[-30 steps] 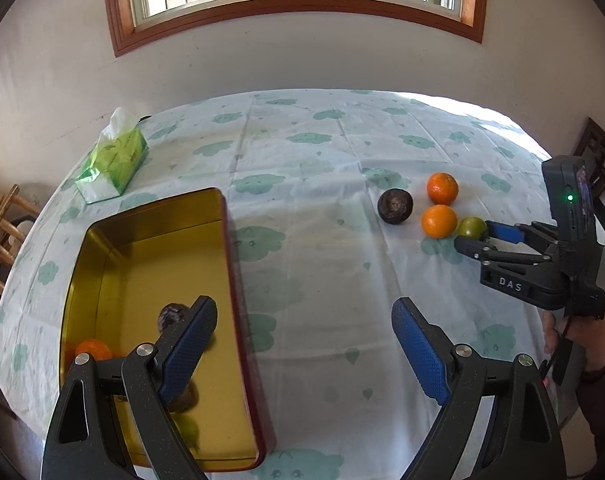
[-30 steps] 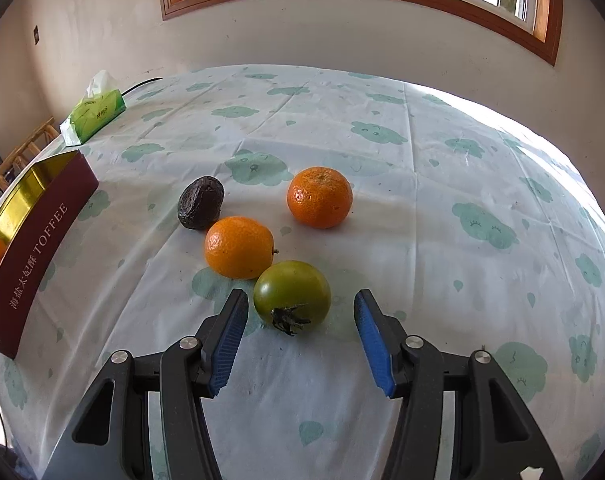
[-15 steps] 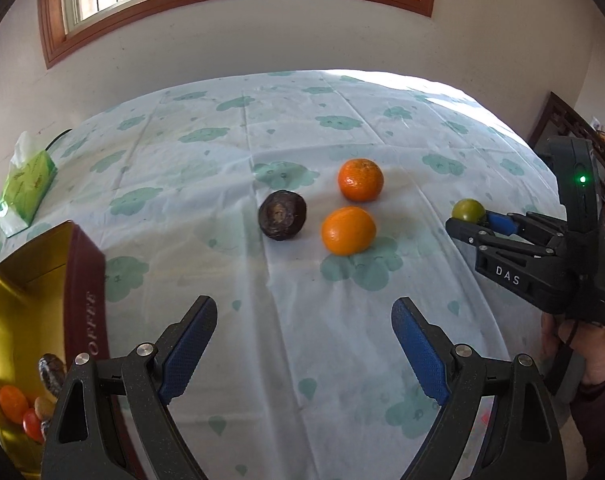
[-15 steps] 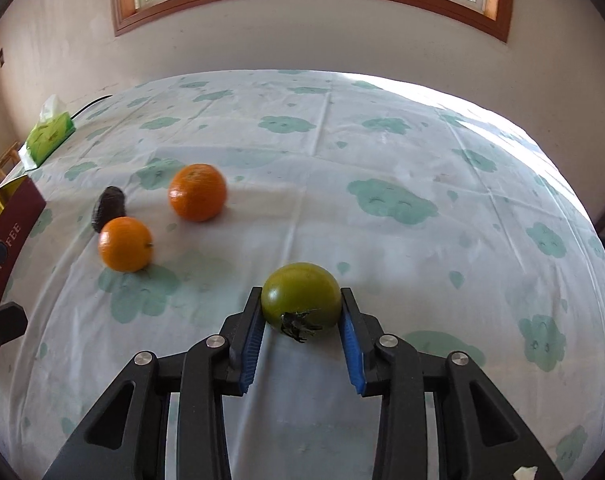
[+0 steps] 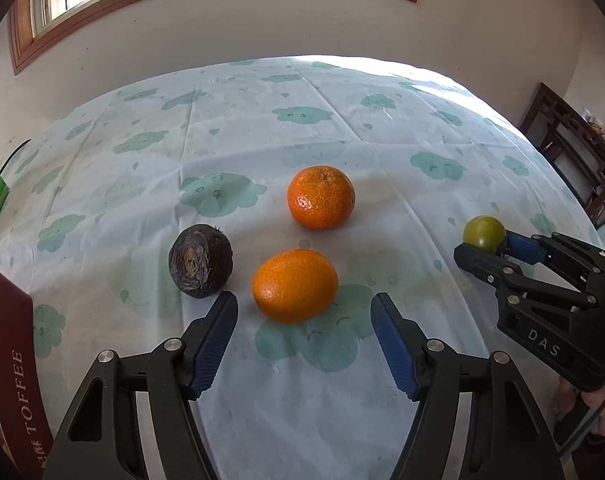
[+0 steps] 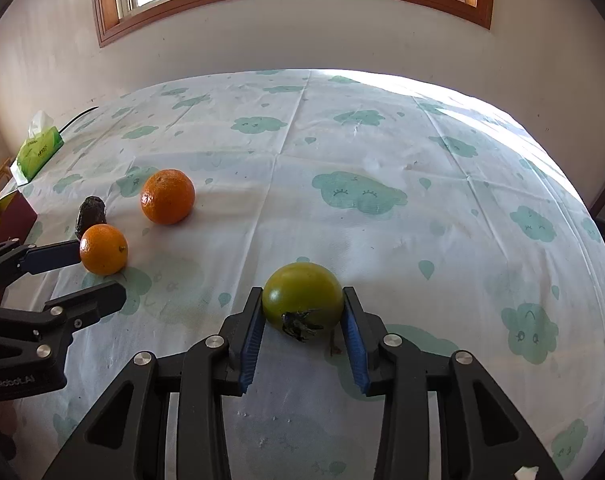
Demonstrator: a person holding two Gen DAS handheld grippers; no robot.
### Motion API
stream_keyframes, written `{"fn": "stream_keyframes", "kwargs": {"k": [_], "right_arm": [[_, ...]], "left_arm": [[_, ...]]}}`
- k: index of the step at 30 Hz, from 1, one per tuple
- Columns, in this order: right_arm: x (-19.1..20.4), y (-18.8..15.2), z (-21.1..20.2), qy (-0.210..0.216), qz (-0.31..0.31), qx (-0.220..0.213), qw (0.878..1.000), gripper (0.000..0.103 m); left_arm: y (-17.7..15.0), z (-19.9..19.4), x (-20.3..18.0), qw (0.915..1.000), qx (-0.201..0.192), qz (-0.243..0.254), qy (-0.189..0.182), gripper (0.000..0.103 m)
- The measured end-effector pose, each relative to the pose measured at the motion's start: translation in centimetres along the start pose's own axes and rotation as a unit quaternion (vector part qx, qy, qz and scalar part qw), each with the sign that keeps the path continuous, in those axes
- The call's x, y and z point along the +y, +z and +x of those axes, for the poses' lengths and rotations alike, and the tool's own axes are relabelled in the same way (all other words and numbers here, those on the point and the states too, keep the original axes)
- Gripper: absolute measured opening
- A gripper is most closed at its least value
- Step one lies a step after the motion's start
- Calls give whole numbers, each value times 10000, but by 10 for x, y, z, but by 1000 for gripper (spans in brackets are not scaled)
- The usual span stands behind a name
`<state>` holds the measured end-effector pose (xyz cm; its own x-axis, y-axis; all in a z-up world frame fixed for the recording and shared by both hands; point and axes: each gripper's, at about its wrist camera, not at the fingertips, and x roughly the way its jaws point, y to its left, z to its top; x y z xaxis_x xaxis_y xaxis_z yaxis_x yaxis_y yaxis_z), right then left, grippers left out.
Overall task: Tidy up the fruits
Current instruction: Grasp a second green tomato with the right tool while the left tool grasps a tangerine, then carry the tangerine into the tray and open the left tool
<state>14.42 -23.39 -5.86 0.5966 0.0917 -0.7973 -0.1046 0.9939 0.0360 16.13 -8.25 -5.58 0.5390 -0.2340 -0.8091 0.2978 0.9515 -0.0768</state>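
My left gripper [image 5: 304, 299] hovers low over the table with its jaws closing; the near orange [image 5: 295, 286] lies between and just ahead of the fingertips, untouched. A second orange [image 5: 321, 197] sits farther back, and a dark wrinkled fruit [image 5: 200, 260] lies to the left. My right gripper [image 6: 302, 294] holds a green tomato [image 6: 294, 286] between its blue pads, both touching it, though the jaws are easing open slightly. In the left wrist view the green tomato [image 5: 484, 230] shows at the far right in the right gripper [image 5: 482, 242].
A red toffee tin [image 5: 18, 380] with a gold inside stands at the left edge. A green tissue pack [image 6: 38, 152] lies at the far left of the cloud-print tablecloth. A dark wooden chair [image 5: 574, 152] stands past the table's right side. A hand [image 5: 582, 412] grips the right gripper's handle.
My left gripper swung right from above the tin to the near orange, dropped lower and narrowed its jaws. My right gripper shut on the green tomato and drew it rightward, away from the oranges.
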Motion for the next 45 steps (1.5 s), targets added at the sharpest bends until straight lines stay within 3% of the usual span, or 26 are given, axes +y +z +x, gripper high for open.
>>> {"fn": "stream_keyframes", "kwargs": {"k": [4,5,6,29,39,45], "right_arm": [[0,0,0,1,0,0,10000,36],[1,0,0,0,-1,0,10000,36],[0,0,0,0,0,0,10000,36],[1,0,1,-27,-27,3,10000,36],[0,0,1,-31,-33,3,10000,36],[1,0,1,-37,-35,3,10000,36]], "left_arm": [[4,7,-1,9999,-53,47,122,57],[5,7,-1,9998,-62,70,150,45],[4,6,-2,9998,-56,79,165,43],[-53,-55,15,9994,-14,-239,241,43],[-61,-108,49,9966,-251,-638,447,43],[-66,-140,87,9921,-379,-1011,632,43]]}}
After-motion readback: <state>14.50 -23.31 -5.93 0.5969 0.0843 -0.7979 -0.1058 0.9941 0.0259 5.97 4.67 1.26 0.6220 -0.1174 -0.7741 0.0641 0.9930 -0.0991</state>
